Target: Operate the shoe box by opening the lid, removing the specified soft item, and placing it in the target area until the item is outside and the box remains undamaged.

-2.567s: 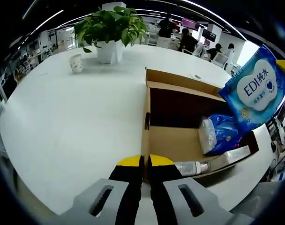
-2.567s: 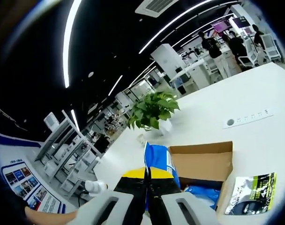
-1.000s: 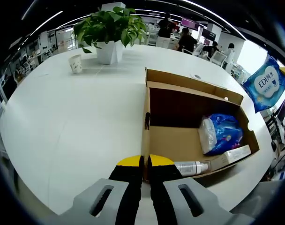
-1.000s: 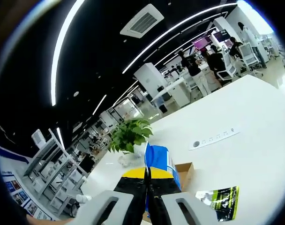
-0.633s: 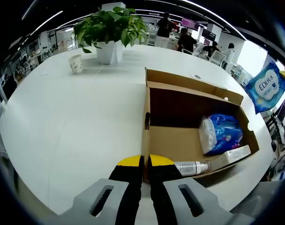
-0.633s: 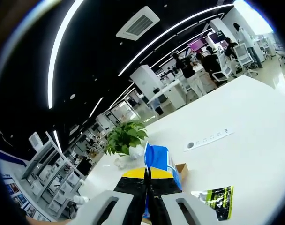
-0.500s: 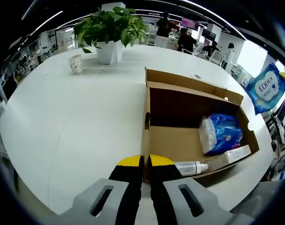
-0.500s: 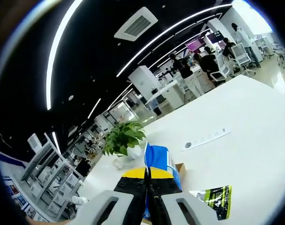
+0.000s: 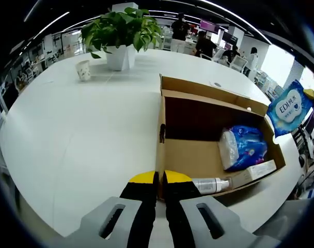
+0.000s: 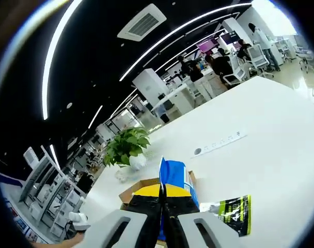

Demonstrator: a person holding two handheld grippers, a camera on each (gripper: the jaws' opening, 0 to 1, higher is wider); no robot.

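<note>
An open brown shoe box point(image 9: 173, 155) lies on the white table point(image 9: 79, 134). My left gripper point(image 9: 160, 178) is shut on the near end of the box's left cardboard wall. A blue soft pack of wet wipes point(image 9: 287, 105) hangs in the air beyond the box's right end, held by my right gripper. In the right gripper view the same blue pack point(image 10: 175, 174) sticks up between the shut jaws of my right gripper point(image 10: 162, 192), and the box point(image 10: 139, 187) lies behind and below it.
Inside the box lie a blue-and-white soft pack point(image 9: 242, 147), a clear bottle point(image 9: 211, 184) and a long white carton point(image 9: 256, 172). A potted plant point(image 9: 121, 33) and a paper cup point(image 9: 83, 69) stand at the far side. A green-and-black packet point(image 10: 230, 209) lies on the table right of the box.
My right gripper has carried the blue wipes pack up and away from the box to the right, then lowered it a little. The left gripper and the box have stayed still.
</note>
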